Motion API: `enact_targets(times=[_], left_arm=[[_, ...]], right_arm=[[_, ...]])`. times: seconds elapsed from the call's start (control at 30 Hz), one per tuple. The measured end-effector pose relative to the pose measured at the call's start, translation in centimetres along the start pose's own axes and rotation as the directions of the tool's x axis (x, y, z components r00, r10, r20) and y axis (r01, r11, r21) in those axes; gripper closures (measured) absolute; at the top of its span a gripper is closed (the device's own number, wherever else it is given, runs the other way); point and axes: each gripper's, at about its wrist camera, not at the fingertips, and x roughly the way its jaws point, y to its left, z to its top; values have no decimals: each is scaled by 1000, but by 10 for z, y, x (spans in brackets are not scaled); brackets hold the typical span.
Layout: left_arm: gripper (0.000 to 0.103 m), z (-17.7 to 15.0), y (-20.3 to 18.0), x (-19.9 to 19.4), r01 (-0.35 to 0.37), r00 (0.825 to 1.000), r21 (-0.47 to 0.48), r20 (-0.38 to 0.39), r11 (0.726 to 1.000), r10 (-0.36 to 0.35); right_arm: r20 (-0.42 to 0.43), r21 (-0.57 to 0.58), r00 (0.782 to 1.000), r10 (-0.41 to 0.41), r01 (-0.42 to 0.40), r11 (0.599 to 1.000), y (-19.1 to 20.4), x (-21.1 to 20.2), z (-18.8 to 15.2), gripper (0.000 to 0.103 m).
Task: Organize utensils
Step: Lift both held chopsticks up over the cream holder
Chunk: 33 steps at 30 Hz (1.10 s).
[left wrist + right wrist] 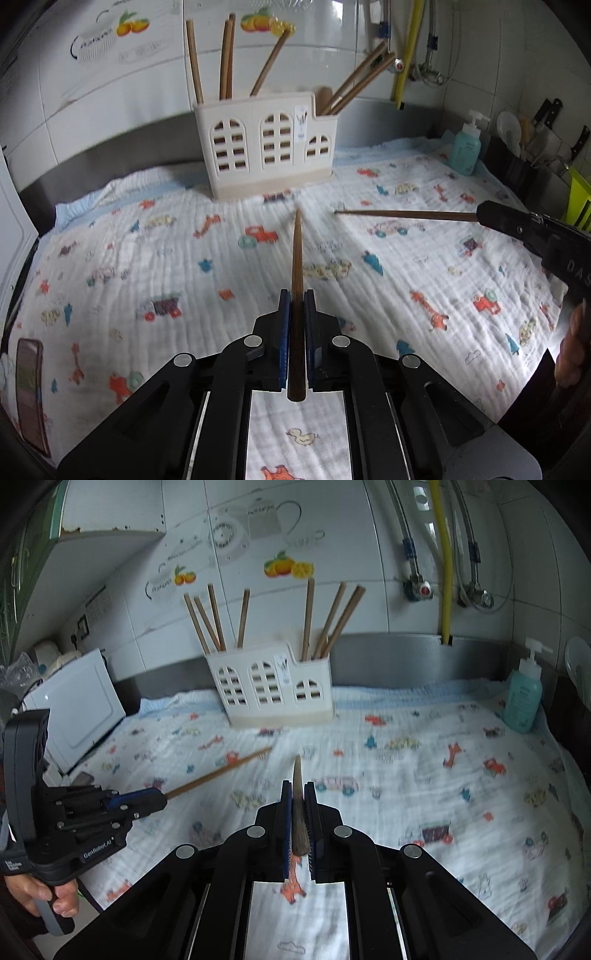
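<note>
My left gripper [296,295] is shut on a brown wooden chopstick [296,266] whose thin tip points toward the cream utensil holder [266,147] at the back. My right gripper [298,786] is shut on a second chopstick [298,805], also pointing at the holder [273,690]. Both chopsticks hang above the printed cloth [184,258]. Each gripper shows in the other's view: the right one [484,216] with its chopstick [406,214] at the right, the left one [162,797] with its chopstick [218,773] at the left. Several chopsticks [214,616] stand in the holder.
A teal soap pump bottle [522,698] stands at the back right of the cloth. A white appliance [81,709] sits at the left edge. Knives and kitchen tools [546,125] are racked at the far right. Pipes and a yellow hose [445,554] run down the tiled wall.
</note>
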Motion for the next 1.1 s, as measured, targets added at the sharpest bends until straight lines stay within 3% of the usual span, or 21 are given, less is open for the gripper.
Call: enact_targets(times=[0.6,0.87,1.1], left_arm=[[98,82,30,-17,51,988,38,142,998,-56],[98,130,38,-27,30,979,81,200,996,-46],[98,166,48,-49,-15,960,98,281,995,-13]], right_arm=[[60,-81,995,75,-70,994,-2,8,119,96],[76,-157,995,62,-50,986,2,-1,193,96],[65,-181,997,41,-29,983,4,6,232,96]])
